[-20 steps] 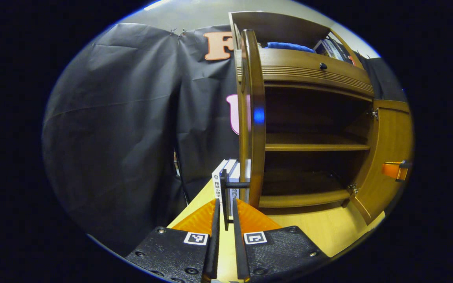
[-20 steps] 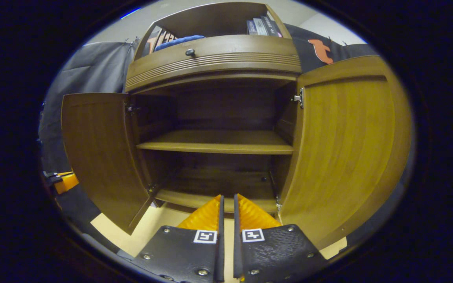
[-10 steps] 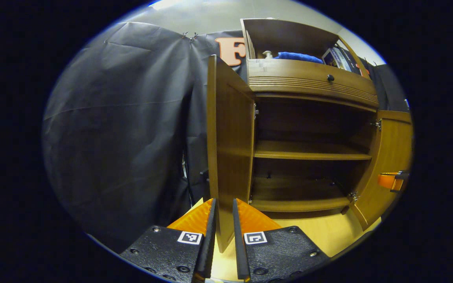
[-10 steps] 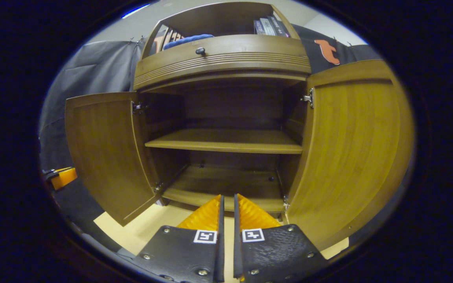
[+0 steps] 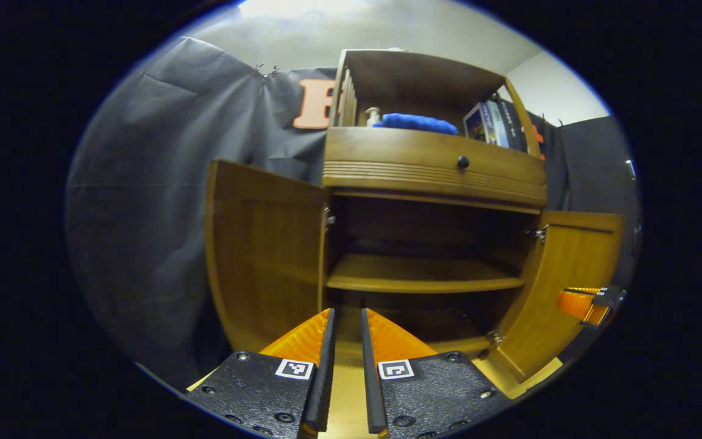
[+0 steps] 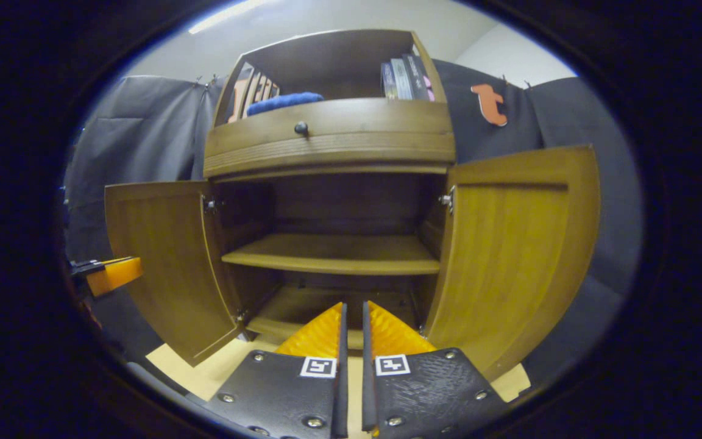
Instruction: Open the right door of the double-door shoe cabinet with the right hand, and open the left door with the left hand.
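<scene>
Black cloth is hanging behind the cabinet point(image 6: 329, 137); left door point(image 5: 262, 256) and right door point(image 6: 509, 256) are swung wide. Left gripper point(image 5: 345, 332) and right gripper point(image 6: 351, 326) are being held nearly together, gripping nothing. Both should be backed straight out, clear of door edges.

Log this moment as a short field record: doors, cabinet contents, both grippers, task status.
left door: open, swung wide
right door: open, swung wide
cabinet interior: one bare middle shelf above the bottom board
drawer: shut, round knob
top compartment: blue cloth, books upright on the right
left gripper: jaws nearly closed, holding nothing, clear of the left door
right gripper: jaws nearly closed, holding nothing, facing the cabinet opening
task status: both doors appear open
</scene>
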A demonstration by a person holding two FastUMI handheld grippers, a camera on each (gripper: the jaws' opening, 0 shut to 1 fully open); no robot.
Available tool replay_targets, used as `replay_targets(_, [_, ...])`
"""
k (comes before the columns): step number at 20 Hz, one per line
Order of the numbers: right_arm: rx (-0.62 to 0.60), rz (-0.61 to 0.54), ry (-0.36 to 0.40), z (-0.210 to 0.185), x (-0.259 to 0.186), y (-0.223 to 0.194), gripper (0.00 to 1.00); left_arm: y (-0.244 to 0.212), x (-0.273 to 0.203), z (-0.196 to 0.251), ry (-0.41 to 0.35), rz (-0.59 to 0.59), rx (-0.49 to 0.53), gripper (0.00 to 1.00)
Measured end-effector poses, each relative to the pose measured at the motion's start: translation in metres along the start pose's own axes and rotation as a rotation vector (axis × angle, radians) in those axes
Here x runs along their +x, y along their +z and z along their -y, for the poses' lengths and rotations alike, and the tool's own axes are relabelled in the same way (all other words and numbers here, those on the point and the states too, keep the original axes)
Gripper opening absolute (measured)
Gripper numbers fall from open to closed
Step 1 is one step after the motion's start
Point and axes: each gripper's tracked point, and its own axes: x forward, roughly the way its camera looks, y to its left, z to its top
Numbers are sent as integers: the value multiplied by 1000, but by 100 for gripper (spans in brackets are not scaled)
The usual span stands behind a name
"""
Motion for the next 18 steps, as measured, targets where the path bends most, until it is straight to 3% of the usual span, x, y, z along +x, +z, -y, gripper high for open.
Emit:
replay_targets(3, [-2, 58, -27, 3, -15, 32, 9, 24, 10, 36, -93, 48, 0, 17])
replay_targets(4, [10, 78, -30, 2, -20, 39, 9, 29, 13, 45, -125, 55, 2, 25])
replay_targets(5, [26, 98, -35, 1, -26, 48, 9, 33, 13, 57, -157, 58, 3, 18])
replay_targets(9, [58, 148, -65, 5, -45, 66, 9, 45, 13, 98, -265, 70, -11, 18])
replay_targets(10, [58, 153, -74, 7, -49, 68, 14, 47, 13, 108, -291, 73, -12, 18])
replay_targets(11, [58, 158, -83, 10, -54, 69, 9, 49, 10, 119, -317, 77, -11, 18])
replay_targets(13, [57, 172, -104, 16, -61, 73, 9, 54, 5, 134, -357, 91, 4, 18])
replay_targets(14, [57, 179, -121, 20, -63, 74, 9, 57, 3, 139, -363, 101, 14, 25])
replay_targets(15, [60, 185, -126, 24, -67, 76, 9, 62, -1, 145, -382, 113, 21, 25])
replay_targets(16, [66, 186, -120, 21, -66, 76, 10, 62, -1, 152, -392, 122, 29, 39])
replay_targets(18, [74, 183, -108, 17, -72, 73, 53, 67, -3, 158, -388, 142, 42, 66])
